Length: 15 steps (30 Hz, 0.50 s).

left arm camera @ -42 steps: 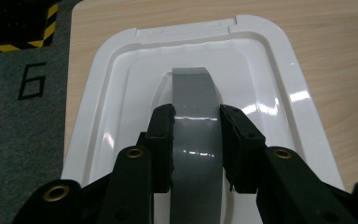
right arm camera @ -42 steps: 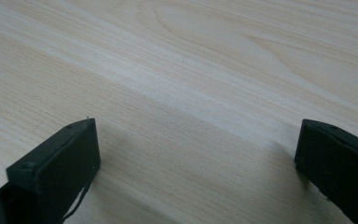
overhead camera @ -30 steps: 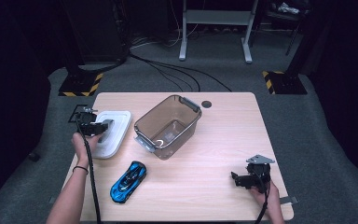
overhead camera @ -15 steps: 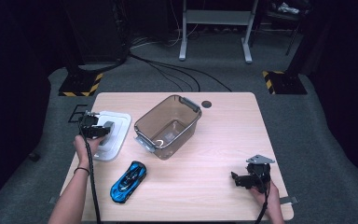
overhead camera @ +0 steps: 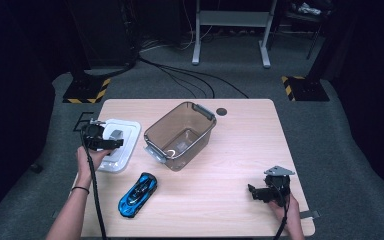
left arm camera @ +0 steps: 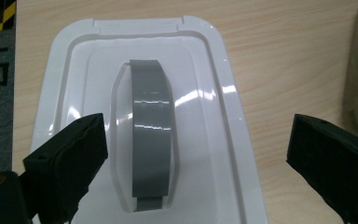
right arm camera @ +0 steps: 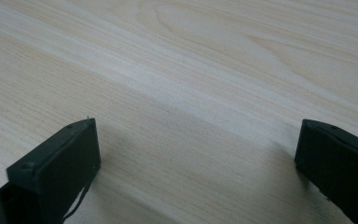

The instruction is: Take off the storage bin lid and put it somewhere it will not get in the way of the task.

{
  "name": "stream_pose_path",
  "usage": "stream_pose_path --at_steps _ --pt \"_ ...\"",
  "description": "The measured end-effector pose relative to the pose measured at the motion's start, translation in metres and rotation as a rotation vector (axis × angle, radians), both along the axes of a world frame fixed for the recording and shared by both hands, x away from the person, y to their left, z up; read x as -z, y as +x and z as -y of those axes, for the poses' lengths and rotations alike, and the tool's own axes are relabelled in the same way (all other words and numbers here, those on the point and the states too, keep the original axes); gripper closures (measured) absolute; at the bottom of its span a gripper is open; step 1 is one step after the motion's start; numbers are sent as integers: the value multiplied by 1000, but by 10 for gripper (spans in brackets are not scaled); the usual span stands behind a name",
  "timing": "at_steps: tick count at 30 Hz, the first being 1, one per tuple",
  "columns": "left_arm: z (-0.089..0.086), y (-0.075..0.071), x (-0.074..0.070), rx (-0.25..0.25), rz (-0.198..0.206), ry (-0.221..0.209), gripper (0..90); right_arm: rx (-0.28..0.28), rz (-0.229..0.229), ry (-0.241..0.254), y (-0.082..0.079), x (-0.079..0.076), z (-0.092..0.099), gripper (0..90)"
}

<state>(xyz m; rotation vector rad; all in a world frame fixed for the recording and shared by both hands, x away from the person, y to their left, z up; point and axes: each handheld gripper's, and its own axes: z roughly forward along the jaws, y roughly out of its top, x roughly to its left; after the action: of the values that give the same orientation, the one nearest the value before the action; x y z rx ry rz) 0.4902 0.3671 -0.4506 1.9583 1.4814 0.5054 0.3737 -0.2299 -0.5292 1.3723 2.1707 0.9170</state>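
At the near edge of the table (overhead camera: 240, 150), on the person's right side, the right gripper (overhead camera: 254, 192) rests low over the bare wood, held by the right hand (overhead camera: 286, 212). In the right gripper view its two black jaws stand wide apart, and only the light wood grain lies between them; they hold nothing.

A little further in, on the left half of the table, a blue toy car (overhead camera: 137, 193) lies on the wood, with its long side running diagonally. It is well apart from both grippers.

Beyond the car, near the left edge, a white plastic lid (overhead camera: 125, 145) lies flat on the table. It has a grey handle (left arm camera: 151, 135) set in a hollow in its middle. The left gripper (overhead camera: 114, 143) hovers just above this lid, and the left hand (overhead camera: 91, 159) holds it from the near side. In the left gripper view its jaws have just been opening and now stand far apart, one on each side of the grey handle. The pads do not press on the handle, so the lid is free and lies by itself on the table.

Just beside the lid, toward the centre of the table, a clear brownish storage box (overhead camera: 180, 135) with grey clips stands upright and open at the top. The lid and the box are near each other, but I cannot tell if they touch.

At the far edge of the table there is a small dark round cap (overhead camera: 222, 111) in the wood.
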Motion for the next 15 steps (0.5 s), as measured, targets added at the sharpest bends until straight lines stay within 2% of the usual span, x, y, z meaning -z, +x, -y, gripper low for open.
stream_pose_path --at_steps 4,6,15 --pt "4 -11 -4 30 -1 10 0 -8 0 -7 -1 0 1 0" --pt "8 -21 -5 51 7 4 0 -6 -3 -5 -1 0 1 0" --pt "18 -43 -10 99 33 5 0 -5 -3 -4 -1 0 0 0"
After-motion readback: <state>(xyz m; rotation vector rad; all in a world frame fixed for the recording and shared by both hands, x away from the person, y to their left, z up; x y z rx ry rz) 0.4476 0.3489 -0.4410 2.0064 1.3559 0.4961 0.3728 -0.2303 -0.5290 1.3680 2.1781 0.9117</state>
